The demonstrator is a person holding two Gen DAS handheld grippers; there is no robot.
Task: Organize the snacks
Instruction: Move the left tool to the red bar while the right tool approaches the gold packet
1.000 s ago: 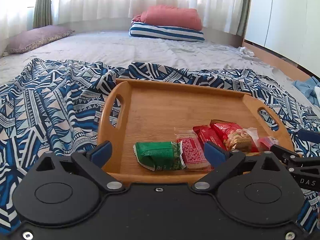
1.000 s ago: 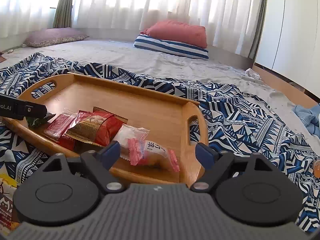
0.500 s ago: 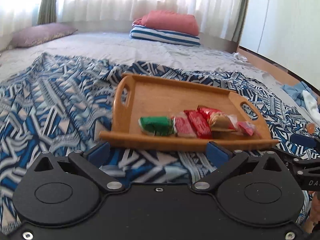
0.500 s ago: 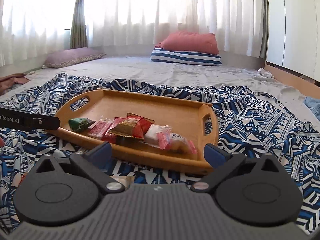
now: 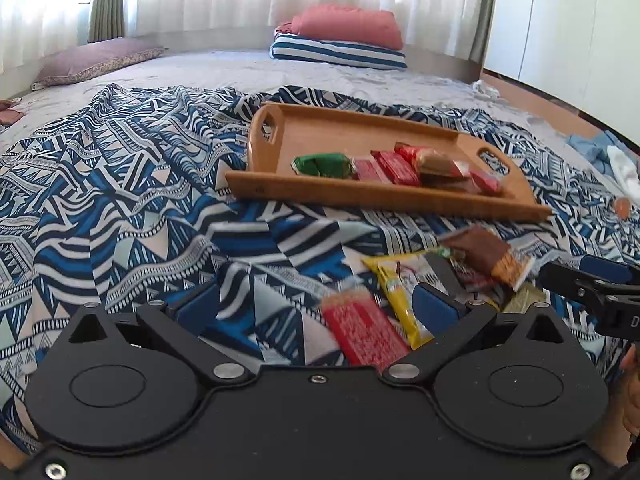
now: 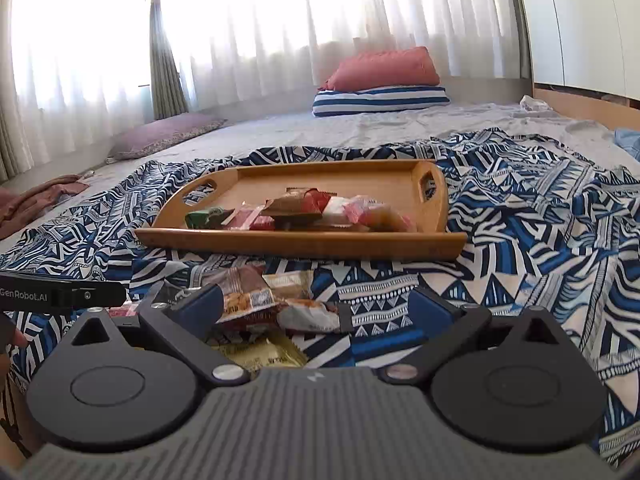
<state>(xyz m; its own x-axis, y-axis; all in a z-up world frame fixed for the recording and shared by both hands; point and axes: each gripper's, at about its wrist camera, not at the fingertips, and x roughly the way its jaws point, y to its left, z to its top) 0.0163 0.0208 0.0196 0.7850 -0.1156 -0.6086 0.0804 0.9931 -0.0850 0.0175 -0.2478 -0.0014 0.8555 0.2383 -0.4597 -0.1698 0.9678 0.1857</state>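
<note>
A wooden tray (image 5: 360, 196) (image 6: 304, 246) lies on the patterned blue cloth with a row of snacks in it: a green packet (image 5: 324, 164), red packets (image 5: 394, 168) and a brown one (image 6: 294, 208). Loose snacks lie on the cloth in front of the tray: a red packet (image 5: 366, 334), a yellow one (image 5: 400, 288) and a brown one (image 5: 484, 256) (image 6: 248, 292). My left gripper (image 5: 318, 306) stands open low over the red and yellow packets, touching neither. My right gripper (image 6: 314, 306) is open over the brown packet, nothing pressed between its pads.
The blue patterned cloth (image 5: 140, 200) covers a wide grey mattress. Pillows (image 5: 344, 40) are stacked at the far side, a mauve pillow (image 5: 96, 60) at the far left. A wooden ledge and white cupboards (image 5: 560, 40) run along the right. Light blue cloth (image 5: 596, 148) lies there.
Both grippers have drawn back from the tray toward the near side; the tray now sits farther off and the loose snacks on the cloth have come into view. The right jaws widened.
</note>
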